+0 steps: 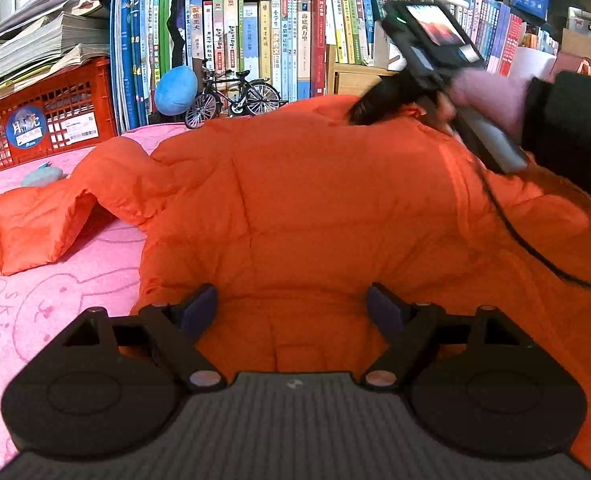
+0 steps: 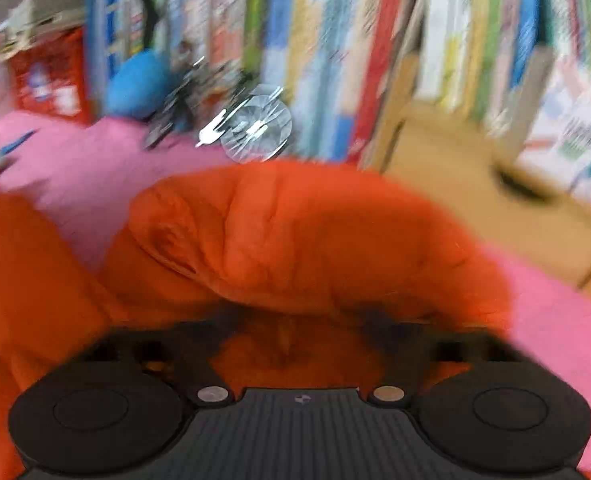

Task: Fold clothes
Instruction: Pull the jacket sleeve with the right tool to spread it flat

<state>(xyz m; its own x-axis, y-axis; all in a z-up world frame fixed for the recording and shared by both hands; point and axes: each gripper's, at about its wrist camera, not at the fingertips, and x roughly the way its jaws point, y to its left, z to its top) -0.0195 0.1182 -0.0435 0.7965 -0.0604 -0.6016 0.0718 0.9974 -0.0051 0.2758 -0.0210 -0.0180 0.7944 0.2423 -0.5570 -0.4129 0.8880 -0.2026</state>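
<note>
Left wrist, red crate [image 1: 55,120], papers [image 1: 35,40] atop

Jacket [image 1: 315,200] on the blanket [image 1: 35,320], crate [image 1: 47,120] at left, model bicycle [image 1: 235,98] and bookshelf [image 1: 255,32] behind

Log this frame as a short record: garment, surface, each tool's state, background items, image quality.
garment: orange puffer jacket, spread out and rumpled, one sleeve stretched to the side
surface: pink bedsheet with cartoon print
left tool: open, fingers astride a jacket fold
right tool: low against the jacket, fingertips blurred, state cannot be told
background: bookshelf, red crate, model bicycle, blue plush
image quality: left wrist view sharp; right wrist view motion-blurred
</note>
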